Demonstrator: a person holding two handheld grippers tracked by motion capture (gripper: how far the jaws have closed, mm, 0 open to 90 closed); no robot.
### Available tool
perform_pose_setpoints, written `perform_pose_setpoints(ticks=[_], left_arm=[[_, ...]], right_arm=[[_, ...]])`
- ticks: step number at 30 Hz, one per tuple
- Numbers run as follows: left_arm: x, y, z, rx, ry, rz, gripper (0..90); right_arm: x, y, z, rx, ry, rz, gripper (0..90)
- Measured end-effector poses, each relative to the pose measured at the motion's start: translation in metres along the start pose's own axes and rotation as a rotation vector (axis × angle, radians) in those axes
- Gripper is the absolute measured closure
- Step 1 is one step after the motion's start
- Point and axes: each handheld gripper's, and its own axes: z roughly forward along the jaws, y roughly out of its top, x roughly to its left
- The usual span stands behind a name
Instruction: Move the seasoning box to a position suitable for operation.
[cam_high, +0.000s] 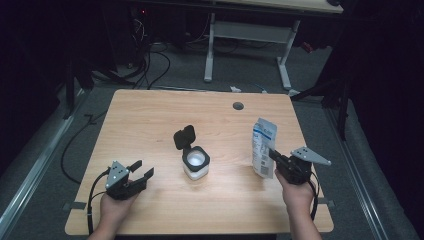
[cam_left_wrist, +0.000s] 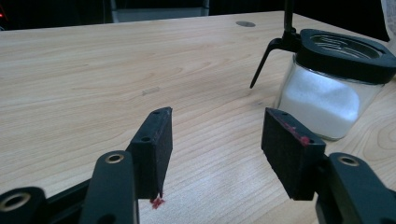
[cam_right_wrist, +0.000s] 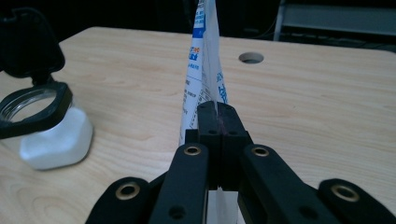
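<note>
High view: right gripper (cam_high: 272, 154) clamps white-blue pouch (cam_high: 263, 145), print possibly unreadable; left gripper (cam_high: 142, 170) spread wide, empty.

A square clear glass jar of white powder (cam_high: 195, 164), its black flip lid standing open behind it, is sitting on the light wooden desk (cam_high: 150, 120) near the middle, somewhat toward the near edge. A white and blue printed pouch (cam_high: 263, 147) is standing upright to its right, close to the right edge, with the right gripper (cam_high: 272, 154) sitting just before it toward the near right corner. The left gripper (cam_high: 142, 170) is lying left of the jar, by the near left corner, and a round cable hole (cam_high: 238, 106) is sitting near the far edge.
</note>
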Motion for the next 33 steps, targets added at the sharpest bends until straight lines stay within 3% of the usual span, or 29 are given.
perform_pose_setpoints(ticks=[11, 19, 23, 33], left_arm=[[0.000, -0.002, 0.000, 0.002, 0.001, -0.003, 43.9], [-0.001, -0.003, 0.000, 0.004, 0.003, -0.005, 43.9], [-0.001, -0.003, 0.000, 0.003, 0.001, 0.000, 43.9], [-0.002, -0.001, -0.001, -0.002, 0.002, -0.004, 43.8]], right_arm=[[-0.009, -0.010, 0.012, -0.105, -0.026, 0.034, 90.0], [-0.009, -0.016, 0.017, -0.154, -0.035, 0.025, 90.0], [-0.007, -0.019, 0.019, -0.196, -0.052, -0.009, 90.0], [-0.016, -0.037, 0.015, -0.186, -0.054, 0.031, 89.8]])
